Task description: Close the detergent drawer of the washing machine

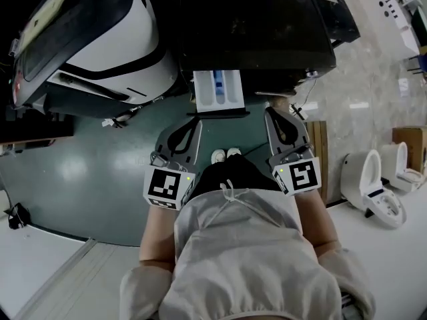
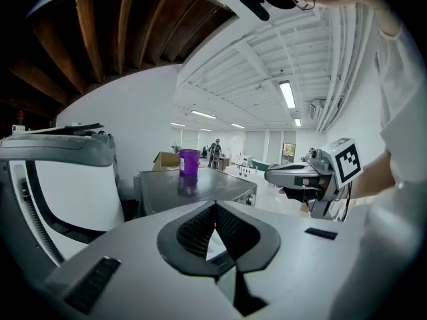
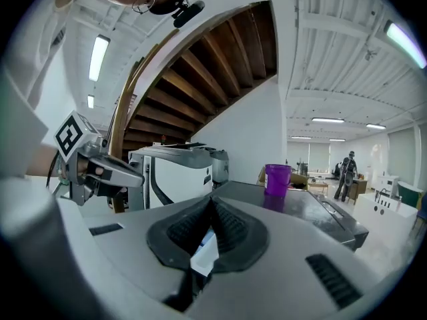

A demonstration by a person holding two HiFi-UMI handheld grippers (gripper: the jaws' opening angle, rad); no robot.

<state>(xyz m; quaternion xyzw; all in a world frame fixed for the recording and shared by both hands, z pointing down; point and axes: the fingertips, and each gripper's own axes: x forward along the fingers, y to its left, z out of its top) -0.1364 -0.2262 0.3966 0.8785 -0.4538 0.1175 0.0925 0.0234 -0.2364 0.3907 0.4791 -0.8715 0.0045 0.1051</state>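
**Drawer open, both grippers shut and empty**

The detergent drawer (image 1: 218, 91) stood pulled out from the front of the dark washing machine (image 1: 253, 25). It was white, with a blue compartment in the middle.

You held the left gripper (image 1: 197, 119) just below the drawer's left front corner. The right gripper (image 1: 269, 111) sat just off its right front corner. I couldn't tell from the head view whether either one touched it.

In the left gripper view, the left gripper (image 2: 215, 205) had its jaws together at the tips with nothing between them. The right gripper (image 3: 212, 202) was the same in its own view: tips met, nothing clamped. The drawer's white edge (image 3: 204, 257) showed through the gap behind its tips.

A purple cup (image 3: 277, 179) stood upright on the machine's top, well back from the drawer. A second machine (image 1: 100, 39), white and black, sat to the left of the washer. Two toilets (image 1: 377, 189) stood on the floor off to the right. Your shoes (image 1: 225, 155) were on the green floor between the grippers.
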